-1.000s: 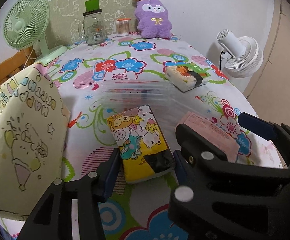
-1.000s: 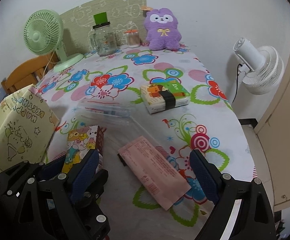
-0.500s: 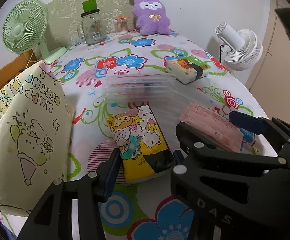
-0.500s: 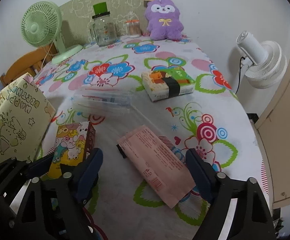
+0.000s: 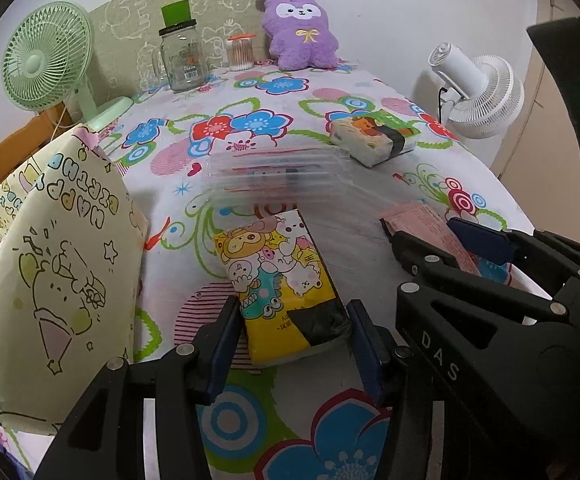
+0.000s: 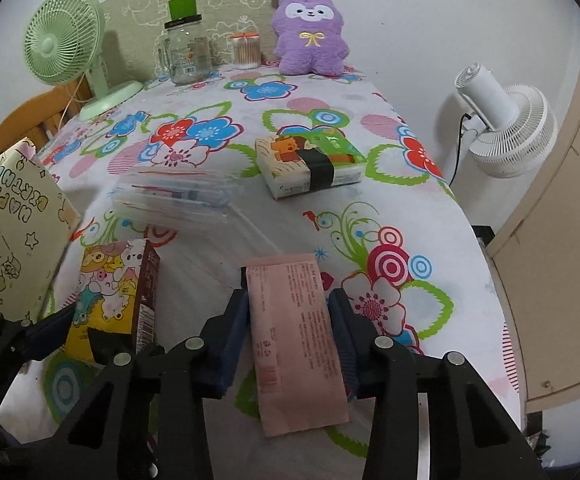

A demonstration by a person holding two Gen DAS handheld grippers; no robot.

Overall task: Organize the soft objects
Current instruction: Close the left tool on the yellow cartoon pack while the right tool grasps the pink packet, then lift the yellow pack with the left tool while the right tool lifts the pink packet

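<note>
A yellow cartoon tissue pack (image 5: 274, 264) lies on the flowered tablecloth (image 5: 250, 124), and my left gripper (image 5: 293, 340) is shut on its near end, a blue pad against each side. The right wrist view shows the same pack (image 6: 106, 280) at lower left. A flat pink pack (image 6: 290, 308) lies lengthwise between the fingers of my right gripper (image 6: 288, 320). Its jaws are closing and both pads touch the pack's long edges. Farther back lie a tissue pack with a black band (image 6: 309, 160) and a purple plush (image 6: 309, 36) against the wall.
A clear plastic pouch (image 5: 274, 176) lies mid-table. A yellow birthday gift bag (image 5: 58, 260) stands at the left. At the back are a green fan (image 5: 46, 64), a glass jar (image 5: 182, 60) and a cotton-swab tub (image 5: 242, 52). A white fan (image 6: 501, 128) stands beyond the right table edge.
My right gripper's wide-open jaws have closed in onto the pink pack's sides. The left gripper has kept its hold on the yellow pack without moving.
</note>
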